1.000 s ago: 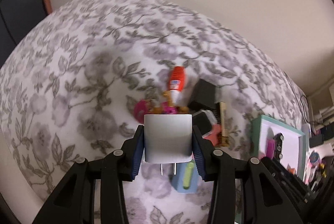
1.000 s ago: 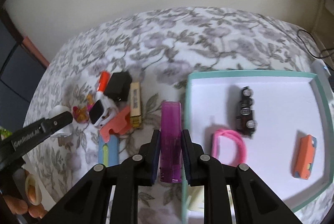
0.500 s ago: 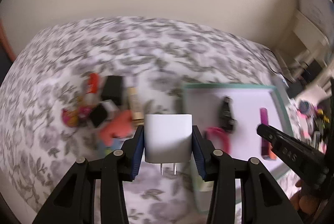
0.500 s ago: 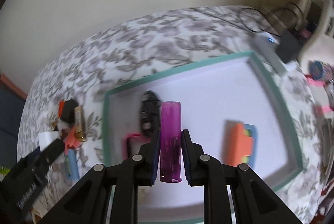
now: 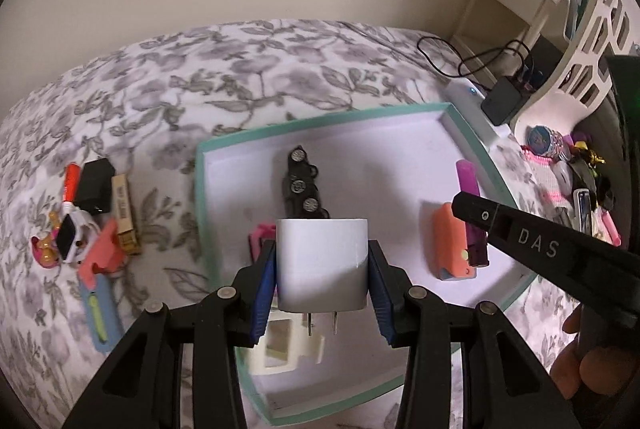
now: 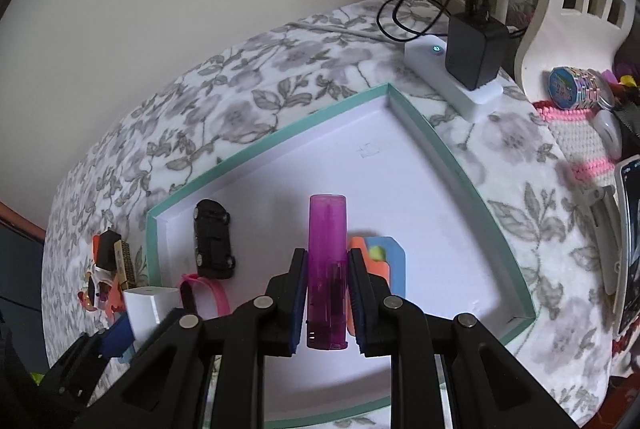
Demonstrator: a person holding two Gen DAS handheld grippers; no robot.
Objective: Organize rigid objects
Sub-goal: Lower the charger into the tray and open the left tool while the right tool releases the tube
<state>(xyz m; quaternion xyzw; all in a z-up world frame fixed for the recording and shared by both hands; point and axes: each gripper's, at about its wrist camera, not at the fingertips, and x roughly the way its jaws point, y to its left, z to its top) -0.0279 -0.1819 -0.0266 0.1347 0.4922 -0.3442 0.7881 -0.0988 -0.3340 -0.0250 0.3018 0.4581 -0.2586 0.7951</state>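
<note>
My left gripper [image 5: 322, 269] is shut on a white plug adapter [image 5: 322, 261], prongs toward me, held above the near left part of a teal-rimmed white tray [image 5: 320, 119]. My right gripper [image 6: 327, 289] is shut on a purple lighter [image 6: 327, 269] over the same tray [image 6: 280, 137]. In the tray lie a black toy car [image 5: 300, 189], a pink band [image 6: 212, 289], an orange and blue piece [image 5: 450, 245] and a cream block [image 5: 280, 349]. From the left wrist view the right gripper's arm [image 5: 540, 249] and the lighter [image 5: 472, 213] show at the right.
Left of the tray on the floral cloth [image 5: 240, 69] lies a pile: black cube [image 5: 94, 185], tan block [image 5: 124, 213], coral piece [image 5: 102, 253], blue strip [image 5: 96, 313], small toys. A white power strip with a black adapter [image 6: 474, 49], cables and clutter stand at the right.
Both grippers have swung right from the pile to above the tray, each still holding its object. The views rolled, and the tray now fills the middle.
</note>
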